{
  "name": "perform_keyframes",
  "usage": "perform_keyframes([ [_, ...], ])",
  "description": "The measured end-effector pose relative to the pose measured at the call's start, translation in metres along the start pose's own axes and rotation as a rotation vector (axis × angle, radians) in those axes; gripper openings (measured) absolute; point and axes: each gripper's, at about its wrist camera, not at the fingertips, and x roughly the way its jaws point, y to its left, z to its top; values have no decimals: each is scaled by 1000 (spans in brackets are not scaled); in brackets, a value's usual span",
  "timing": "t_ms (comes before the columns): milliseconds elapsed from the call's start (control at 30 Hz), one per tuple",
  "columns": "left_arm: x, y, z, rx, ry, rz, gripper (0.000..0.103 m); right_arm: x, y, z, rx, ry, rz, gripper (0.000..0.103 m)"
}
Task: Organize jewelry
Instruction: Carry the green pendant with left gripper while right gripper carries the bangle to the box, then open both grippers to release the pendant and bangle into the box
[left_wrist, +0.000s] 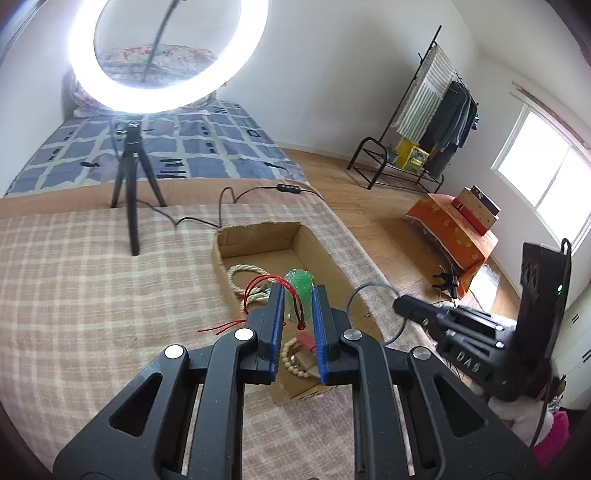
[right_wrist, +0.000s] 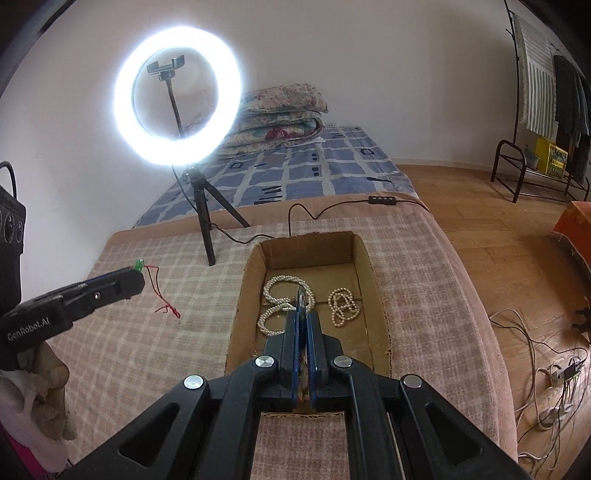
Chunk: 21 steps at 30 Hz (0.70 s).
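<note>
My left gripper (left_wrist: 298, 295) is shut on a green jade pendant (left_wrist: 298, 295) with a red cord (left_wrist: 258, 286), held above the left rim of the cardboard box (left_wrist: 258, 236). From the right wrist view the left gripper (right_wrist: 138, 267) shows at the left with the pendant (right_wrist: 139, 263) and its dangling cord (right_wrist: 159, 291). My right gripper (right_wrist: 302, 295) is shut on a thin grey metal bangle (right_wrist: 301, 295) over the box (right_wrist: 373, 273). In the box lie a long pearl necklace (right_wrist: 284, 299) and a small pearl bracelet (right_wrist: 343, 302). The right gripper (left_wrist: 397, 304) holds the bangle (left_wrist: 373, 286) in the left wrist view.
A ring light on a black tripod (right_wrist: 207, 221) stands behind the box, its cable and switch (right_wrist: 380, 199) trailing on the plaid cover (right_wrist: 424, 266). A bed with folded quilts (right_wrist: 280, 118) lies beyond. Wooden floor with cables (right_wrist: 546, 376) is to the right.
</note>
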Motion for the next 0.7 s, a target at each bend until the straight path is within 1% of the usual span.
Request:
perform_keyframes([
  [167,23,-14,8,8,16,-26,14,14,-13,-8,9,34,-11,1],
  [233,34,-17,9,12,26,-22,14,18,-18,-10,16,44,-12,1],
  [433,66,-22,9,19,62,30,13,26,-27,-16,26,65,-22,1],
  [700,92,-14,3,18,101,80,14,35,-31,-22,19,87,-25,1],
])
